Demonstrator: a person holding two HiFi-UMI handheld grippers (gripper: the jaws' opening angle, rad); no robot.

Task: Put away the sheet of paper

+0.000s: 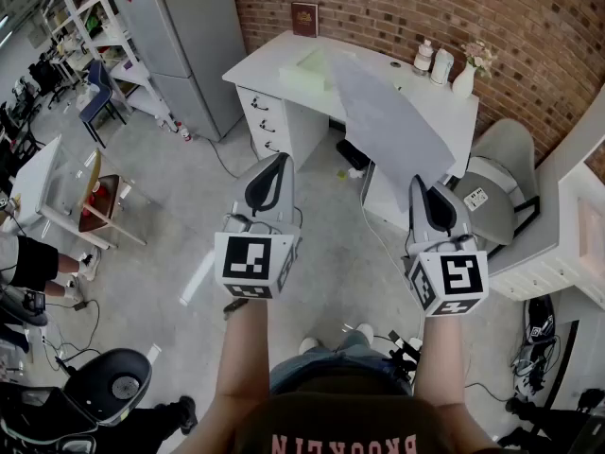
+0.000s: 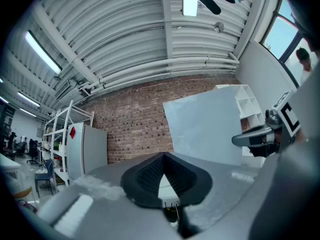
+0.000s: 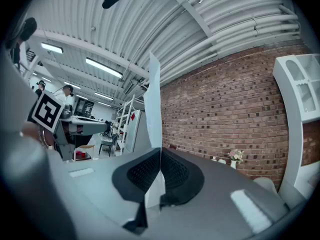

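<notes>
The sheet of paper [image 1: 388,116] is a large pale grey sheet held up in the air in front of the white desk [image 1: 274,60]. My right gripper [image 1: 422,187] is shut on its lower corner. The right gripper view shows the sheet [image 3: 154,99] edge-on, rising from between the closed pads of that gripper [image 3: 160,153]. My left gripper [image 1: 278,164] is level with the right one and to its left. It is shut and holds nothing, and it does not touch the sheet. In the left gripper view its tips [image 2: 164,156] meet, with the sheet [image 2: 207,129] flat-on beyond them.
On the desk lie a pale green pad [image 1: 307,69], two bottles [image 1: 432,61] and a flower vase [image 1: 465,76], with a brick wall behind. A grey chair [image 1: 496,173] stands to the desk's right. A white shelf unit [image 1: 577,225] is further right and a grey cabinet [image 1: 189,26] on the left.
</notes>
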